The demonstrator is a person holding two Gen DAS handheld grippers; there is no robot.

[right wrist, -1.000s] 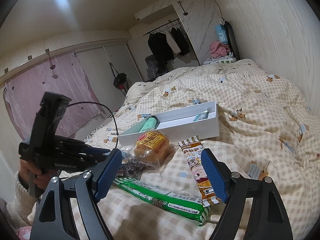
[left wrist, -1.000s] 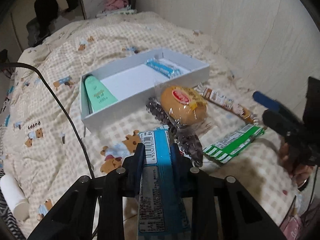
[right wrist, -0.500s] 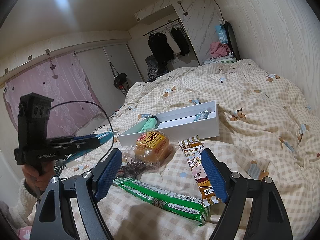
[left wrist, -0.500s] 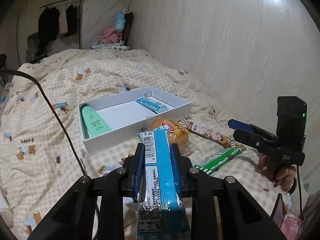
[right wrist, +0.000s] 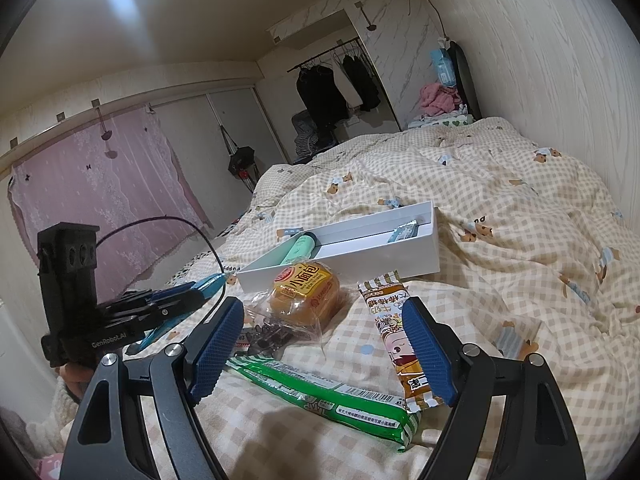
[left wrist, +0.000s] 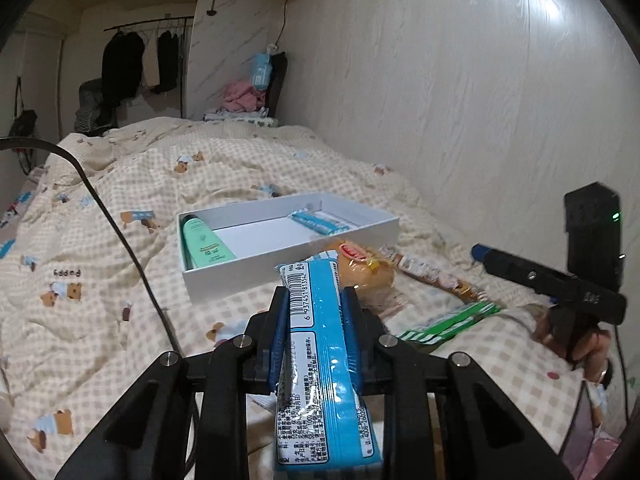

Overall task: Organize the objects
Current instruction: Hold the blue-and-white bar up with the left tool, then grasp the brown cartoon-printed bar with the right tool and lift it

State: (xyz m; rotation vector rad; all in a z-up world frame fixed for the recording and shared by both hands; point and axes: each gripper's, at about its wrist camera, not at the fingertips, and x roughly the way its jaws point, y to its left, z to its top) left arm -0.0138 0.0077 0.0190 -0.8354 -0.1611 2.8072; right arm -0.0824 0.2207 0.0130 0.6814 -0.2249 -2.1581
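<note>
Checked quilt [right wrist: 500, 208]; white box [left wrist: 288, 276] at your 12 o'clock; bun packet [left wrist: 366, 274] and green packet [right wrist: 328, 394] between. Your left gripper [left wrist: 314, 332] clenches the blue packet [left wrist: 320, 360], long axis toward 12. Your right gripper [right wrist: 322, 352] released, over the quilt

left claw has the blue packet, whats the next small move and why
Probably carry the blue packet, clamped in the left claw, forward over the white box and lower it onto the bare floor between the green tube and the small blue sachet.
</note>
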